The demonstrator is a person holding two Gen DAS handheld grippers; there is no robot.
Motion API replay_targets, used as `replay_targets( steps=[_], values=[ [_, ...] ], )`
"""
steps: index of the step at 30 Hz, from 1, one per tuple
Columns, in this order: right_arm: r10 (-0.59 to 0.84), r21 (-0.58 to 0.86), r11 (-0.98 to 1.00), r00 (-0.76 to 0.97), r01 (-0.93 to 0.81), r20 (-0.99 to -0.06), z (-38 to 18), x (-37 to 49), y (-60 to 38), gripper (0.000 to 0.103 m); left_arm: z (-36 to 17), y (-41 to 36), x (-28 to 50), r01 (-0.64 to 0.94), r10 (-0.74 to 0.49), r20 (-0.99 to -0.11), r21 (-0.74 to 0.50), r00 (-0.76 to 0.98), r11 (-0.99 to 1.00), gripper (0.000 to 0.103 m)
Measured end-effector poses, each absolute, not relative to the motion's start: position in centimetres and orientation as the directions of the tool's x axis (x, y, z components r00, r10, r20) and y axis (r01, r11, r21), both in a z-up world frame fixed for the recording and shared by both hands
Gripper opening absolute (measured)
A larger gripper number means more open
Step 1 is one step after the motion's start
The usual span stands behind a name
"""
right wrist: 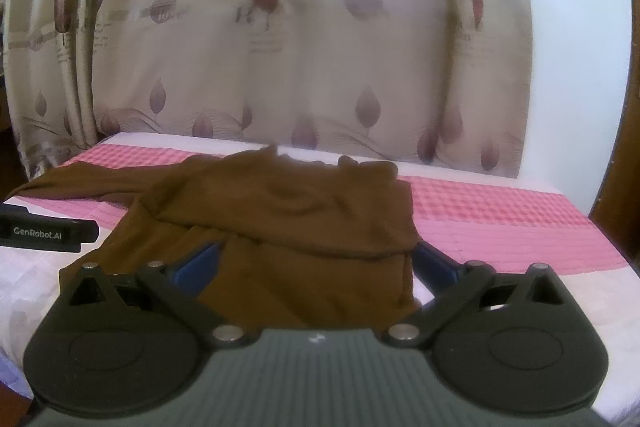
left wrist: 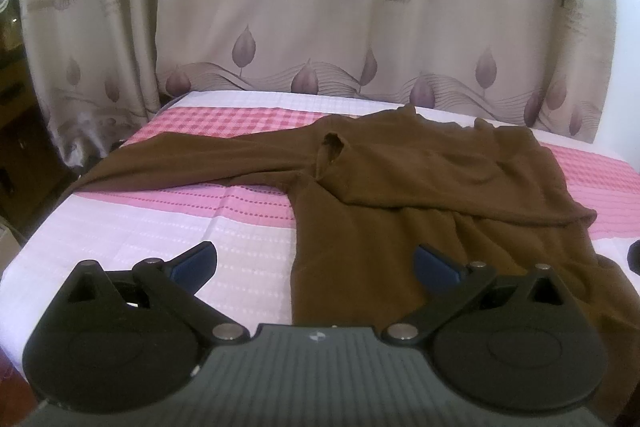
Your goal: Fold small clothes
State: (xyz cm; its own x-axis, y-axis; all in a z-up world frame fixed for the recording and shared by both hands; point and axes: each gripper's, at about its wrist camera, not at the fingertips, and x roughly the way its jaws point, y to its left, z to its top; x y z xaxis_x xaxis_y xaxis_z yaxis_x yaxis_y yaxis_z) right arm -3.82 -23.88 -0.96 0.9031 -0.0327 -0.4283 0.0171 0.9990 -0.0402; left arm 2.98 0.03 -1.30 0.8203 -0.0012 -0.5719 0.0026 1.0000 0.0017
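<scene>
A brown long-sleeved top (left wrist: 400, 195) lies on the pink and white cloth (left wrist: 168, 227). Its right sleeve is folded across the chest; its left sleeve (left wrist: 192, 159) stretches out to the left. My left gripper (left wrist: 316, 267) is open, low over the near left hem, with nothing between its fingers. In the right wrist view the top (right wrist: 288, 211) lies straight ahead. My right gripper (right wrist: 316, 263) is open, its fingers either side of the near hem, not closed on it. The left gripper's body (right wrist: 48, 231) shows at the left of that view.
A beige curtain with leaf print (left wrist: 320, 27) hangs right behind the table's far edge. Dark wooden furniture (left wrist: 16, 147) stands to the left of the table. A wooden frame (right wrist: 624, 187) rises at the right edge.
</scene>
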Motion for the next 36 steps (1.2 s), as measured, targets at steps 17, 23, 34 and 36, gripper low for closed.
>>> replay_targets(
  steps=[17, 23, 34, 36],
  values=[
    [-0.021, -0.039, 0.999, 0.896, 0.004, -0.443, -1.3, -3.2, -23.8, 0.103, -1.7, -0.3, 4.0, 0.008, -0.003, -0.582, 0.005, 0.813, 1.000, 0.103],
    [-0.018, -0.036, 0.999, 0.894, 0.002, -0.448, -1.5, -2.9, -23.8, 0.103, -2.0, -0.4, 4.3, 0.008, -0.003, -0.588, 0.006, 0.809, 1.000, 0.103],
    [-0.009, -0.036, 0.999, 0.889, -0.008, -0.459, -2.0, -2.1, -23.7, 0.103, -2.5, -0.4, 5.2, 0.005, -0.001, -0.598, 0.006, 0.801, 1.000, 0.103],
    [-0.008, -0.035, 0.999, 0.888, -0.009, -0.460, -2.1, -2.0, -23.7, 0.103, -2.6, -0.4, 5.3, 0.004, 0.001, -0.600, 0.007, 0.800, 1.000, 0.103]
  ],
)
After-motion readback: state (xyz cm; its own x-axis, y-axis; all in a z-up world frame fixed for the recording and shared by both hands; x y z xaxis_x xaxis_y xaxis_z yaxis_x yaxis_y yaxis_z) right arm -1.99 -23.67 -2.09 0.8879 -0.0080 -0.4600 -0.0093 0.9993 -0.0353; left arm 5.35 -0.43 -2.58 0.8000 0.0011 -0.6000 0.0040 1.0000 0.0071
